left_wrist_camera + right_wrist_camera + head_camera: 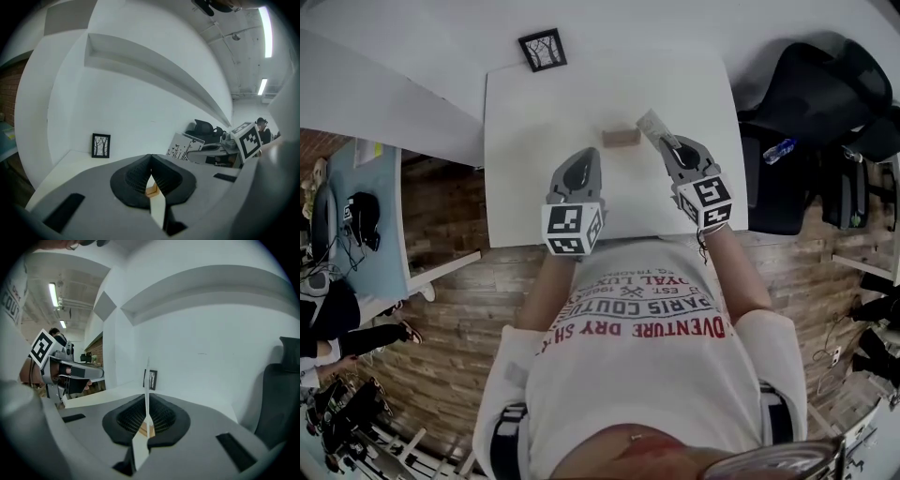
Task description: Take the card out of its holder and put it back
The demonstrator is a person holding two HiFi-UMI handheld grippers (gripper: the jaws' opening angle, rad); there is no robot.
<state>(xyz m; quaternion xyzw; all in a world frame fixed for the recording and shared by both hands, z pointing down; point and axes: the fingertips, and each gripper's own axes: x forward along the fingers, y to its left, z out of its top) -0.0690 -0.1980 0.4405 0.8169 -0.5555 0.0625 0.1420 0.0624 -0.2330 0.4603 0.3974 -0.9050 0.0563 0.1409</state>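
Note:
A small wooden card holder [621, 138] stands on the white table [534, 112], just ahead of both grippers. My right gripper [670, 145] is shut on a white card [652, 124], held tilted just right of the holder and apart from it. In the right gripper view the card [147, 380] runs edge-on between the closed jaws of that gripper [147, 401], with the holder [145, 430] low behind it. My left gripper [577, 173] is shut with nothing in it, a little nearer than the holder. From the left gripper [150, 161] I see the holder [151, 190] and the card [185, 146].
A small black picture frame [543, 49] stands at the table's far edge. A black chair with bags [825, 94] and a blue bottle [778, 150] are to the right of the table. A white wall rises behind the table.

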